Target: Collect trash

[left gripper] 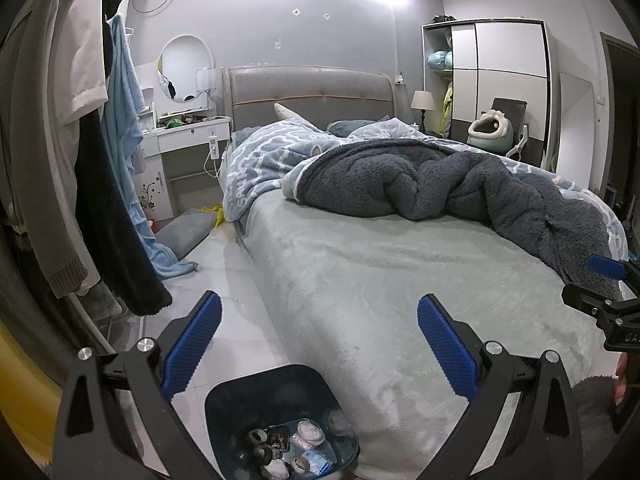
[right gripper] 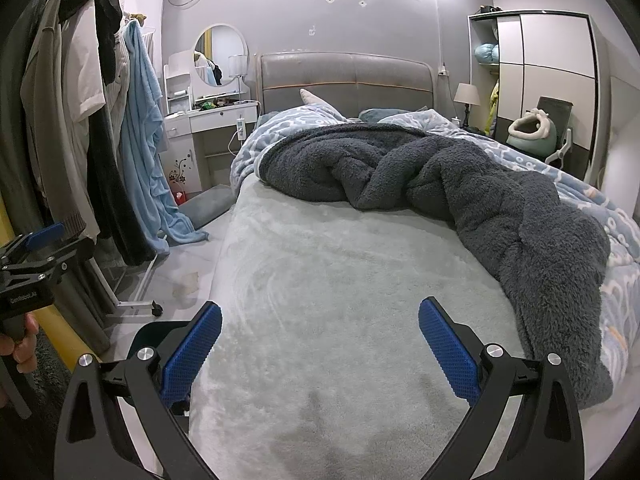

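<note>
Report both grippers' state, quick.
Left gripper: open, empty, above the trash bin.
Right gripper: open, empty, over the bed.

I've got my left gripper [left gripper: 319,344] held level with its blue pads spread wide, gripping nothing; my right gripper [right gripper: 320,346] sits alongside it, jaws equally wide and bare, a hand [right gripper: 20,346] wrapped on the left handle
</note>
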`<state>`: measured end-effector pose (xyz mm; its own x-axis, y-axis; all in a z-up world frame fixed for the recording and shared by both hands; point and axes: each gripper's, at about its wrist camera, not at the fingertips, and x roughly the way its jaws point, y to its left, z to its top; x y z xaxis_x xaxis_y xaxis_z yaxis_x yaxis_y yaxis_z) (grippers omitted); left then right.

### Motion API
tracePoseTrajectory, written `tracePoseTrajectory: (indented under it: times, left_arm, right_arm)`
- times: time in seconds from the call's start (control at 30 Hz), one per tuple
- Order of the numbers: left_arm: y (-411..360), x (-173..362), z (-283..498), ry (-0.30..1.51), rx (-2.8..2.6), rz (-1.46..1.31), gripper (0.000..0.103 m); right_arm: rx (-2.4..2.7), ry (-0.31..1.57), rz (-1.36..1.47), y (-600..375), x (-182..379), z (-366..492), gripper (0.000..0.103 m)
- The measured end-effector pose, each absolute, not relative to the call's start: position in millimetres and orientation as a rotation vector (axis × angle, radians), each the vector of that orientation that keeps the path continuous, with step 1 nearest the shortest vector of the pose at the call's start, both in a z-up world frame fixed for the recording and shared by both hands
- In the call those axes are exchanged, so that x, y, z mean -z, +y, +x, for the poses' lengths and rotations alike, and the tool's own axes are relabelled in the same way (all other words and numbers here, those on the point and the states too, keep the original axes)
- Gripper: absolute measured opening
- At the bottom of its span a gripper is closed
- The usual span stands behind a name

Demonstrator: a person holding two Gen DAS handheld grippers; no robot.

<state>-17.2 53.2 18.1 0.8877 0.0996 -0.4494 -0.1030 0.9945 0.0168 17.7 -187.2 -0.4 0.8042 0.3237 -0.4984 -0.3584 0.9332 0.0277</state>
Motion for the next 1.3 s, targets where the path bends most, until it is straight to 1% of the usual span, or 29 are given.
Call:
tracePoseTrajectory:
  times: [1.3]
  left_arm:
    - [55.3,-16.2,-17.0,0.473,-0.107,-0.010,0.100]
  right_arm:
    - [-0.367,0.522,-0.073,-185.3,-0.8,17.1,0.100]
